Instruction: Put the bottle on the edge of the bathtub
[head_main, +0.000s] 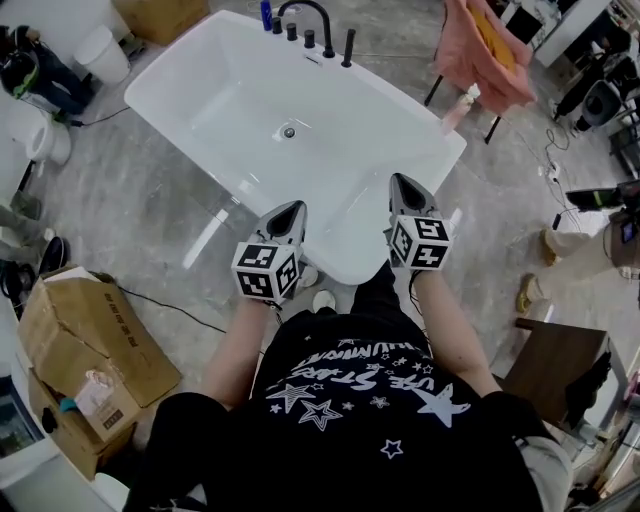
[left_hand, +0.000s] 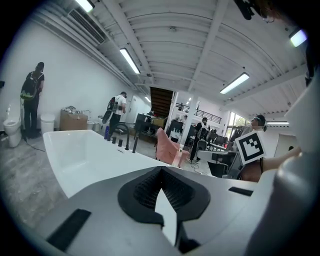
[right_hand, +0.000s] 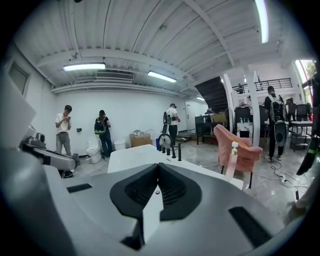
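Note:
A slim pink bottle (head_main: 461, 106) with a white pump top stands at the right rim of the white bathtub (head_main: 200, 75), beside a pink chair; it also shows as the bottle (right_hand: 233, 159) in the right gripper view. Both grippers hover over the tub's near end, far from the bottle. My left gripper (head_main: 291, 209) is shut with nothing in it, its tips meeting in the left gripper view (left_hand: 161, 170). My right gripper (head_main: 399, 181) is also shut and empty (right_hand: 159, 166). A black faucet (head_main: 312, 20) and a blue bottle (head_main: 266, 14) stand on the tub's far rim.
A pink chair (head_main: 487, 48) stands right of the tub. Cardboard boxes (head_main: 85, 345) lie at the left, a toilet (head_main: 45, 140) and white bin (head_main: 103, 52) further back. A brown stool (head_main: 558, 365) is at the right. People (right_hand: 63, 129) stand along the far wall.

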